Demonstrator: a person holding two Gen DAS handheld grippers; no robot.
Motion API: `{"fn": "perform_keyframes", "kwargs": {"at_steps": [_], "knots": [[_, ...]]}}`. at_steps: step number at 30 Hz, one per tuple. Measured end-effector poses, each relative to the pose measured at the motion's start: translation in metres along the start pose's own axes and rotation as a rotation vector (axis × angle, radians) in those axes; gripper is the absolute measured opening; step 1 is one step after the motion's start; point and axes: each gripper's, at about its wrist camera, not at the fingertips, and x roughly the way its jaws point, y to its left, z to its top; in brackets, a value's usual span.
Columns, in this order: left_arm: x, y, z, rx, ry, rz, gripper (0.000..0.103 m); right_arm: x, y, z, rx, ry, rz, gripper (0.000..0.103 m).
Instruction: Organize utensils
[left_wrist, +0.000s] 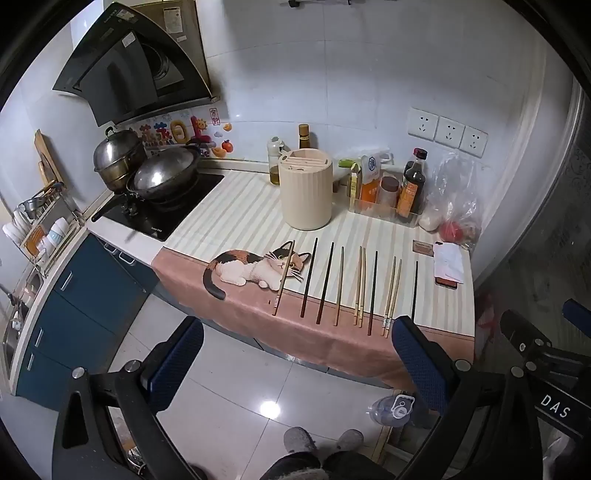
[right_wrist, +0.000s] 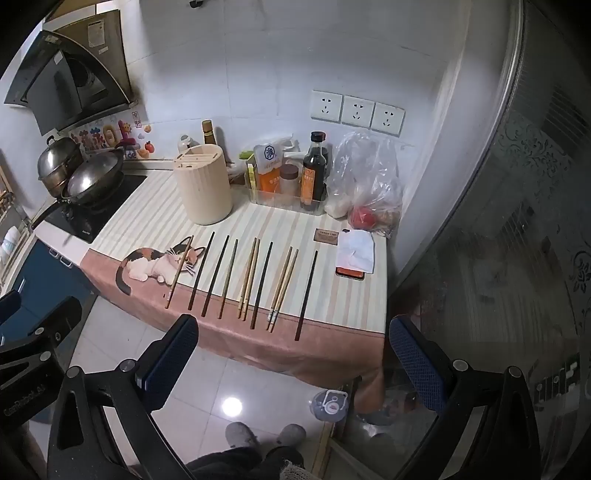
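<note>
Item: chopsticks, ten, mixed dark and pale. Laid in a loose row near the front edge of the surface, on a striped cloth with a cat print; several tips reaching the edge where the cloth hangs over.

Item: cream utensil holder. Upright behind the row, slotted top, apparently empty.

Item: left gripper. Jaws wide open, holding nothing, raised above the floor, short of the row.

Item: right gripper. Jaws likewise spread and empty.

Hazards, as judged: thin round sticks, prone to rolling or slipping from wide pads; close pairs easily grabbed together; overhanging cloth liable to snag and drag the row floorward; narrow slots demanding careful alignment.
</note>
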Motion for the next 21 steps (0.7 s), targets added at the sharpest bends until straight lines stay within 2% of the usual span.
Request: {"fn": "perform_keyframes", "kwargs": {"at_steps": [21], "knots": [[-0.0030, 0.0001, 0.0049, 0.009, -0.012, -0.001, 0.103, -0.0009, -0.0012, 0.0031, 0.009, -0.010, -0.012, 0.103]]}}
